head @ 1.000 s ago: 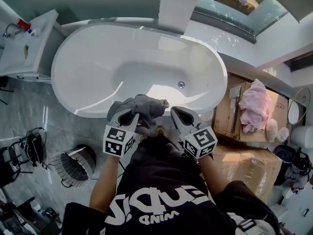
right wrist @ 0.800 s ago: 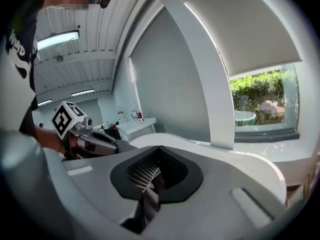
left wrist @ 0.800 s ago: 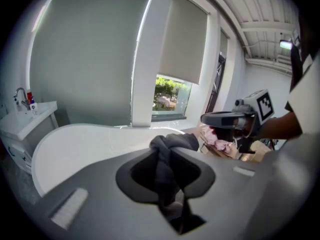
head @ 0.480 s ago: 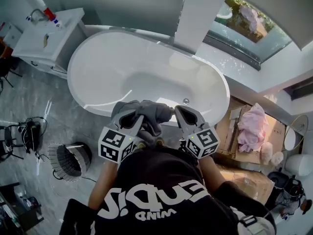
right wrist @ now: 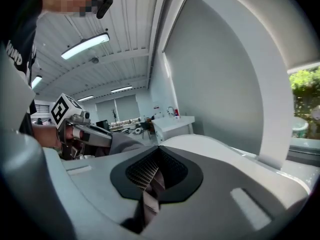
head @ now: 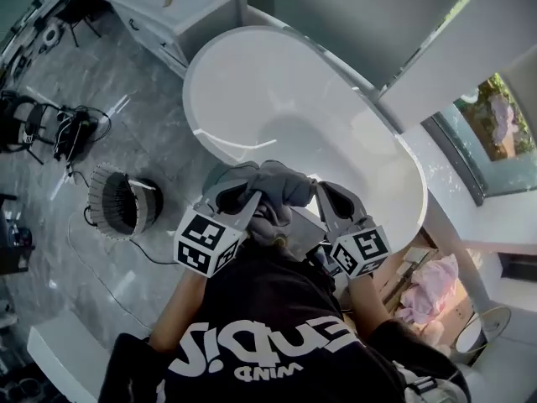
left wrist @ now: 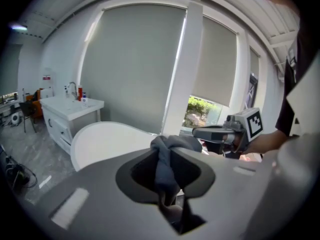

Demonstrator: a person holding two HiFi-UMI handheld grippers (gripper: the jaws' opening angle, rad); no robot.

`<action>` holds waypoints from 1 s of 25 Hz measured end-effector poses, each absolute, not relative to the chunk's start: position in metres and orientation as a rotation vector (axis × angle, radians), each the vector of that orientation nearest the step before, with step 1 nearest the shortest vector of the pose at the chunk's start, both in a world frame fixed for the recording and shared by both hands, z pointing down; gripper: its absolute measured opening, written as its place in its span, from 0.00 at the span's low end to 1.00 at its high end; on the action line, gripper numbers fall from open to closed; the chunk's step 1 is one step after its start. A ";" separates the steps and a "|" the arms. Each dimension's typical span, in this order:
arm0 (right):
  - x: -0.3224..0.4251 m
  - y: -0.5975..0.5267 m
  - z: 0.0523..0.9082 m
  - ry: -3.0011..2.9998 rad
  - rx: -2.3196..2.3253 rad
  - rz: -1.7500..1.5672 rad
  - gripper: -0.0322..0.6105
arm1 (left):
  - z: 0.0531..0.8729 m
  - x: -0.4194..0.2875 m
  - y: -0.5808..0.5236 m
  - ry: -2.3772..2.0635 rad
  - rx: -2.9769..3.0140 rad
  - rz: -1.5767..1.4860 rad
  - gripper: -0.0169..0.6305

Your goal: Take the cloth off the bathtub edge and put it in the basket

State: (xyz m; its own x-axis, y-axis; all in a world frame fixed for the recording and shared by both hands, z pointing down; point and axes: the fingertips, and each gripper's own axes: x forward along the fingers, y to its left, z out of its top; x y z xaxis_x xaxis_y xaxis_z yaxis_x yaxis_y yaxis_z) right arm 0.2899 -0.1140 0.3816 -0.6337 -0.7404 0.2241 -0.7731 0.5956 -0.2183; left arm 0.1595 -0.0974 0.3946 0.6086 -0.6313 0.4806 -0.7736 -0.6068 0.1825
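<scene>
Over the near bathtub [head: 252, 82] edge, my left gripper [head: 237, 193] clamps the grey cloth [head: 281, 183]; my right gripper [head: 329, 193], just beside the cloth, has jaws together, empty.

Surroundings of the bathroom. Far left: white vanity worktop [head: 147, 2] with drawers, bearing a faucet [left wrist: 74, 87] and a red-capped bottle [left wrist: 80, 91]. Left: grey marble floor [head: 134, 116] and black equipment with tangled cables [head: 71, 128]. Far wall: lowered grey blinds [left wrist: 135, 64], divided by a white pillar [left wrist: 181, 69]. Right of the pillar, a window [head: 495, 116] shows greenery. Near right: pink fabric [head: 432, 280] heaped on cardboard, with a round mirror [head: 471, 334] beside it. Overhead: strip lamp [right wrist: 85, 45] on a slatted ceiling.
</scene>
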 end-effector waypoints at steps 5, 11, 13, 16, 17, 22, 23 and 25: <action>0.201 -0.132 0.376 -2.828 0.935 0.399 0.06 | 0.384 0.085 -0.079 -1.410 2.290 0.430 0.11; 0.090 -0.122 0.382 -2.890 0.623 0.367 0.06 | 0.381 -0.007 -0.044 -1.630 2.119 0.351 0.11; 0.052 -0.109 0.382 -2.898 0.518 0.358 0.06 | 0.380 -0.039 -0.026 -1.698 2.052 0.323 0.11; 0.005 -0.092 0.379 -2.909 0.380 0.332 0.06 | 0.379 -0.079 -0.003 -1.784 1.973 0.296 0.11; -0.009 -0.086 0.377 -2.912 0.337 0.322 0.06 | 0.378 -0.092 0.006 -1.812 1.945 0.284 0.11; -0.074 -0.051 0.372 -2.910 0.157 0.274 0.06 | 0.381 -0.153 0.054 -1.928 1.796 0.213 0.11; -0.086 -0.045 0.371 -2.911 0.132 0.268 0.06 | 0.382 -0.164 0.063 -1.942 1.774 0.205 0.11; -0.106 -0.033 0.369 -2.914 0.089 0.268 0.06 | 0.383 -0.182 0.080 -1.969 1.742 0.194 0.11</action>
